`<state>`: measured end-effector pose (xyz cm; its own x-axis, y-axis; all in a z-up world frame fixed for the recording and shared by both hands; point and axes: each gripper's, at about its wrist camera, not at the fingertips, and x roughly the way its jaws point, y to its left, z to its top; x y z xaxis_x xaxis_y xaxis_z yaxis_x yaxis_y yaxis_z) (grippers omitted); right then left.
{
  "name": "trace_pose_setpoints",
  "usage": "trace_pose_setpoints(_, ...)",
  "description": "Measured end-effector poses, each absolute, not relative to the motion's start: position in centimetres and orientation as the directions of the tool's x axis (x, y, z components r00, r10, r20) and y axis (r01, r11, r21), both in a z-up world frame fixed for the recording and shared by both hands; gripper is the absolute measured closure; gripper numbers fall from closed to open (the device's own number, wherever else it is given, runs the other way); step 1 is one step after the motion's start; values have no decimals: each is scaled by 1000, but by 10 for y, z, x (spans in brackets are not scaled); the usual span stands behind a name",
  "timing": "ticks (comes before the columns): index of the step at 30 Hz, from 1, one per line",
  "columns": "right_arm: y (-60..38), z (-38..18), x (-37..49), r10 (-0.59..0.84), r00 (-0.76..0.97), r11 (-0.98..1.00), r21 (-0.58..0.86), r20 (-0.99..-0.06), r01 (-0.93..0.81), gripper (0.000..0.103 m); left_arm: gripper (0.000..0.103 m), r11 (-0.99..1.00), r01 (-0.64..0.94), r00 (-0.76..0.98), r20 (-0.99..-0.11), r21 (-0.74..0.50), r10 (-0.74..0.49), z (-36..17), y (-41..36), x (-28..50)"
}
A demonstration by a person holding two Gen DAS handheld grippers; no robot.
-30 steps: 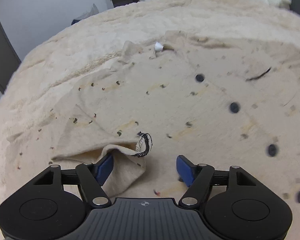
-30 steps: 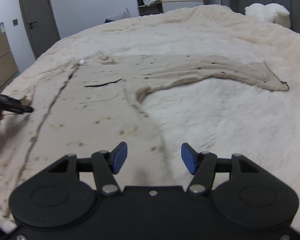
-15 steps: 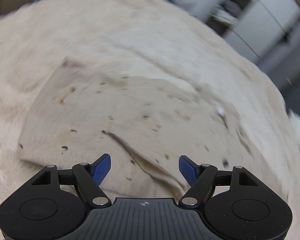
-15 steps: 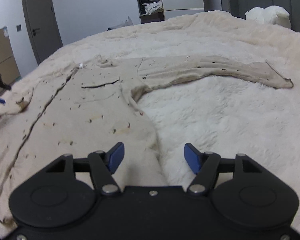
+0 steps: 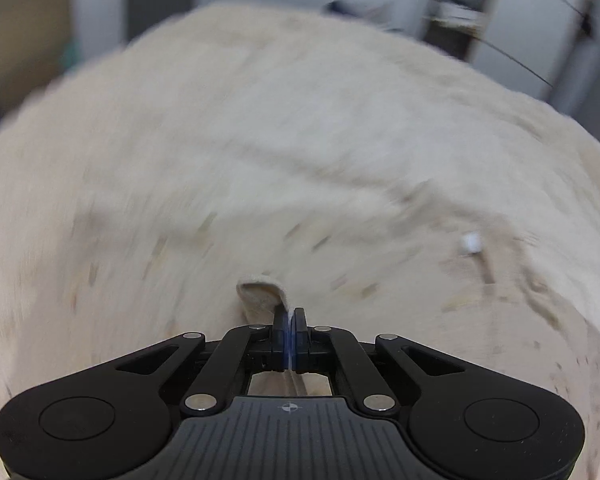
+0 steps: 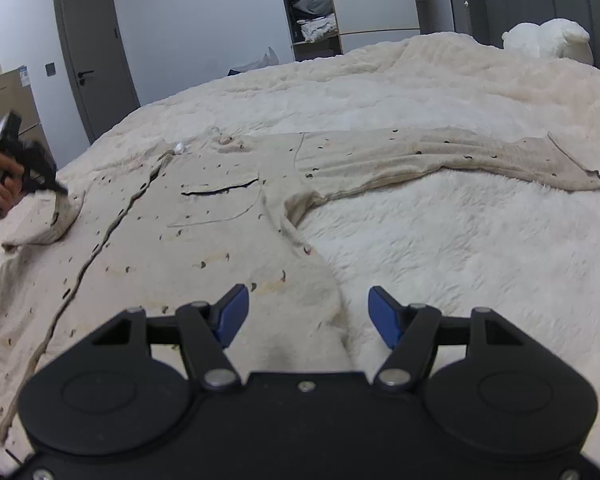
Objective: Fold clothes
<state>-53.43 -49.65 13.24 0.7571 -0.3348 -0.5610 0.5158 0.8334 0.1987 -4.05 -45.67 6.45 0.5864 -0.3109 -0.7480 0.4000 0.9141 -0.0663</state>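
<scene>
A beige spotted cardigan [image 6: 220, 240] lies spread on the bed, front up, with a dark placket line and a chest pocket. Its right sleeve [image 6: 460, 156] stretches out flat to the right. My left gripper [image 5: 289, 318] is shut on a pinch of the cardigan's left sleeve [image 5: 260, 292], and that view is motion-blurred. From the right wrist view, a hand holds the left gripper [image 6: 54, 188] at the far left, lifting the sleeve fold [image 6: 44, 224]. My right gripper [image 6: 304, 312] stands open just above the cardigan's near side edge, with nothing between its pads.
A fluffy cream blanket [image 6: 460, 260] covers the whole bed. A white plush toy [image 6: 548, 38] sits at the far right corner. Beyond the bed are a grey door [image 6: 92, 64], an open shelf with clothes [image 6: 312, 12] and a brown cabinet [image 6: 4, 104].
The left gripper went from open over the sleeve to shut on a pinch of it, and has swung and risen. The right gripper has hardly moved and stays open.
</scene>
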Motion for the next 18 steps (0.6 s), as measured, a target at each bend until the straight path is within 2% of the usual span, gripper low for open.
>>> trace_pose_setpoints(3, -497, 132, -536, -329, 765, 829, 218, -554, 514, 39, 103, 865, 501, 564, -744, -36, -358, 88, -487, -55)
trace_pose_setpoints(6, -497, 132, -537, -331, 765, 826, 223, -553, 518, 39, 103, 816, 575, 502, -763, -57, -407, 94, -524, -65)
trace_pose_setpoints(8, -497, 131, -539, -332, 766, 823, 228, -550, 521, 39, 103, 797, 602, 473, -780, -53, -409, 89, -543, -70)
trace_pose_setpoints(11, -500, 132, -541, -332, 770, 813, 249, -545, 527, 39, 102, 752, 659, 400, -849, 6, -344, 47, -582, -75)
trace_pose_setpoints(12, -500, 132, -542, -332, 770, 810, 254, -545, 529, 39, 94, 753, 658, 404, -857, 29, -321, 37, -587, -75)
trace_pose_setpoints(13, -501, 131, -542, -332, 770, 808, 258, -544, 530, 39, 81, 757, 652, 413, -861, 52, -297, 28, -590, -76)
trace_pose_setpoints(14, -501, 131, -543, -332, 771, 805, 262, -544, 532, 39, 77, 760, 646, 422, -864, 75, -273, 20, -593, -77)
trace_pose_setpoints(16, -502, 131, -544, -333, 771, 802, 267, -543, 534, 39, 56, 776, 630, 414, -852, 16, -319, 21, -582, -81)
trace_pose_setpoints(18, -502, 131, -544, -331, 775, 800, 275, -539, 533, 39, 44, 786, 617, 408, -836, -43, -367, 26, -571, -88)
